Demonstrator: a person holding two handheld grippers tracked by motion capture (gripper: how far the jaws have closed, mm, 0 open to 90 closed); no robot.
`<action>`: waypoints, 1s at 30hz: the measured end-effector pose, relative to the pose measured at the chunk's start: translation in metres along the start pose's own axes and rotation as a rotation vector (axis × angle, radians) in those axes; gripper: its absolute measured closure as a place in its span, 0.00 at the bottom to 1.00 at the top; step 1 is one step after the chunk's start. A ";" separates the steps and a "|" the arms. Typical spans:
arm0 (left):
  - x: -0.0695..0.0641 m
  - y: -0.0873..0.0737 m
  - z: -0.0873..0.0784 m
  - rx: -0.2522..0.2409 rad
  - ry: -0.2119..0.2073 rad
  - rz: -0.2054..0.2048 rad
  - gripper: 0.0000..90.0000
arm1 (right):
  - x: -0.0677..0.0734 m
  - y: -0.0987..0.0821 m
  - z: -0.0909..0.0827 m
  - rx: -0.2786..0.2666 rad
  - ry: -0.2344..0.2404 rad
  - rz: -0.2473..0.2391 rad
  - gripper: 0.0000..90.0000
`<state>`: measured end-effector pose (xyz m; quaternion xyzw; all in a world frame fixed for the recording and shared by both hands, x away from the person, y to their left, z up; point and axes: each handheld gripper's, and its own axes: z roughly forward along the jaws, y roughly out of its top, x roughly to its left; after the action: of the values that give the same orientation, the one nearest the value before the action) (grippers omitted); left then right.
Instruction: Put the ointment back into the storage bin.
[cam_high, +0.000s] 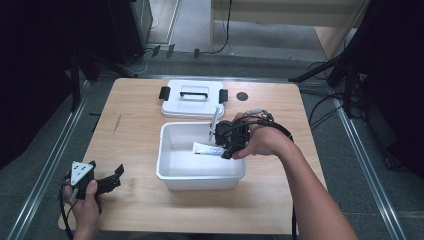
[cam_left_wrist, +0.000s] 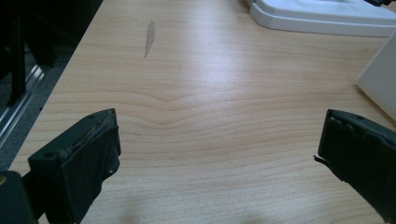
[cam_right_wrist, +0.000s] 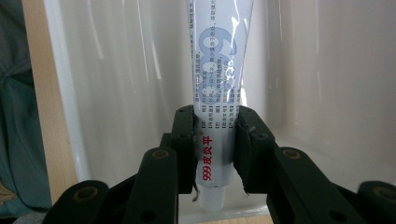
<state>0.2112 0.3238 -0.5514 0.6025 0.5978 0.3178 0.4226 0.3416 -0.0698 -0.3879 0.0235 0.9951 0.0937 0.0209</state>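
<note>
White printed tube (cam_right_wrist: 219, 93) clamped near its cap by jaws, held over the white bin (cam_high: 200, 172).

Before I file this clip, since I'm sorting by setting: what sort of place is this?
Probably a lab or recording workspace: a bare wooden table flanked by dark tripod legs, cables trailing over a grey floor, and hand-held grippers at work.

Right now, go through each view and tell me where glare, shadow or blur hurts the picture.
High view: surroundings fall into deep shadow, while the wooden table is evenly lit and the white bin nearly washes out. Left gripper view: a broad sheen whitens the tabletop's middle; the near black pads look soft. Right gripper view: bright streaks on the bin wall, glare across the ointment tube blurring its upper print.
</note>
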 end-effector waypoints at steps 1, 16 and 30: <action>0.000 0.000 0.000 0.000 0.000 -0.003 0.00 | 0.000 0.000 0.000 -0.003 0.003 -0.010 0.80; 0.000 0.000 0.000 0.002 -0.001 -0.002 0.00 | 0.002 0.002 0.025 0.052 0.023 -0.032 0.80; 0.001 0.000 0.000 0.005 0.000 -0.004 0.00 | 0.004 0.011 0.048 0.148 0.024 -0.066 0.79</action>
<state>0.2111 0.3244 -0.5512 0.6024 0.5997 0.3156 0.4217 0.3404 -0.0501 -0.4330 -0.0088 0.9997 0.0192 0.0103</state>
